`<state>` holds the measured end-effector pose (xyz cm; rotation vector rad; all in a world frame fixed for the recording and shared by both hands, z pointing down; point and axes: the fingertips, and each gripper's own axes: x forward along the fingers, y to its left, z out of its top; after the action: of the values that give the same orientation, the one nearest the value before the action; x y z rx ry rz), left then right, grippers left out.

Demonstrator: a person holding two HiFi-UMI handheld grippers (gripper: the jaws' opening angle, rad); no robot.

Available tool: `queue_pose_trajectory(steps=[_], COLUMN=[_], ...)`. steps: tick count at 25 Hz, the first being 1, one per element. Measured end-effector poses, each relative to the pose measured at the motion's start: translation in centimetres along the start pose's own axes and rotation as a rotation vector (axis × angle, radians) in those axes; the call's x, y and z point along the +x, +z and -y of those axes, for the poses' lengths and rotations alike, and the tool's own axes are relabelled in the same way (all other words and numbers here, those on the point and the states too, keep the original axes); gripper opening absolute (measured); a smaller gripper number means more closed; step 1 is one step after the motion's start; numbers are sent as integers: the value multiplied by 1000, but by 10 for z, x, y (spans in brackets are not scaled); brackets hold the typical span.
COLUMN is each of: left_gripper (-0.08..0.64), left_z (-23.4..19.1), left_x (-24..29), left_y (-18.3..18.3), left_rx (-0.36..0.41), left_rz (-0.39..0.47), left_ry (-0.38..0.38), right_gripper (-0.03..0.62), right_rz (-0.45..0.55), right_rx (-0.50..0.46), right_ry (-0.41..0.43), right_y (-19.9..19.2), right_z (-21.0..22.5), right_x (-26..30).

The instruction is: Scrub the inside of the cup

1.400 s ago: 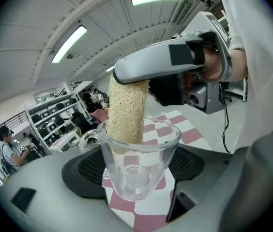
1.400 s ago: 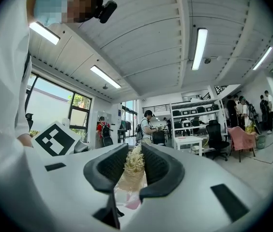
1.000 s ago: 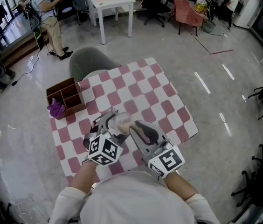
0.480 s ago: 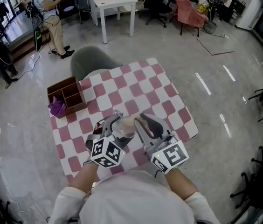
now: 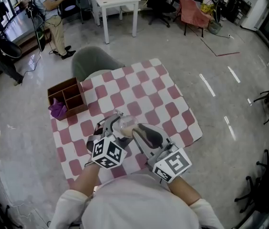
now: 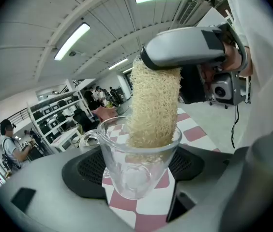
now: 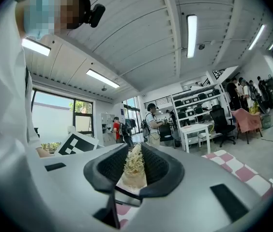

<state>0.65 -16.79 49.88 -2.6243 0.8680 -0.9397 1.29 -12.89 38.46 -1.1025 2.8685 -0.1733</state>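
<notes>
A clear glass cup (image 6: pixel 127 178) with a handle sits tilted between the pads of my left gripper (image 6: pixel 137 164), which is shut on it. A pale fibrous loofah scrubber (image 6: pixel 153 105) reaches down into the cup's mouth, its lower end inside the rim. My right gripper (image 6: pixel 185 47) holds the scrubber's upper end. In the right gripper view the scrubber (image 7: pixel 134 174) is pinched between the dark pads of the right gripper (image 7: pixel 134 164). From the head view, the left gripper (image 5: pixel 113 129) and the right gripper (image 5: pixel 140 133) meet over the cup (image 5: pixel 125 126), above the near part of the table.
The table wears a pink-and-white checked cloth (image 5: pixel 144 89). A brown divided wooden box (image 5: pixel 69 96) with a purple cloth (image 5: pixel 58 110) stands at its left edge. A grey chair (image 5: pixel 89 63) sits behind the table. Farther back are a white table (image 5: pixel 114 1) and a person (image 5: pixel 48 13).
Both grippers drifted slightly right and toward me with the cup and scrubber, then returned. The scrubber stays in the cup's mouth and both grips hold.
</notes>
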Motion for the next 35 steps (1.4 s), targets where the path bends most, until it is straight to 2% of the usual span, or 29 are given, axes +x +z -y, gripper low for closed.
queue_pose_trajectory(steps=[3,6,10,18,24,31,35], left_gripper=[377,377,377,377,377,377,377], left_z=[3,8,12,-6,-18,-17,-19], left_x=[1,3,6,26,56,85,94], left_y=[-4,-8,-11,-21,-32,-53,-66], left_rx=[-8,-19,-42,-176,-321,-361,-410], left_rz=[9,14,26,101,158,162,154], left_ry=[-5,-19,-31,1,-2,-29,-32], right_gripper=[100,100,100,100,100,100,100], right_rz=[38,77,59,48,32,-6,-26], right_rx=[16,15,-21,25,51,71,74], right_ry=[1,-34,-89,-196,-260,-303,-305], right_y=[7,13,13,-4,-12,-27,-34], right_z=[-2,8,24,58,80,97,99], right_x=[4,6,8,-12,-26,-32,-29])
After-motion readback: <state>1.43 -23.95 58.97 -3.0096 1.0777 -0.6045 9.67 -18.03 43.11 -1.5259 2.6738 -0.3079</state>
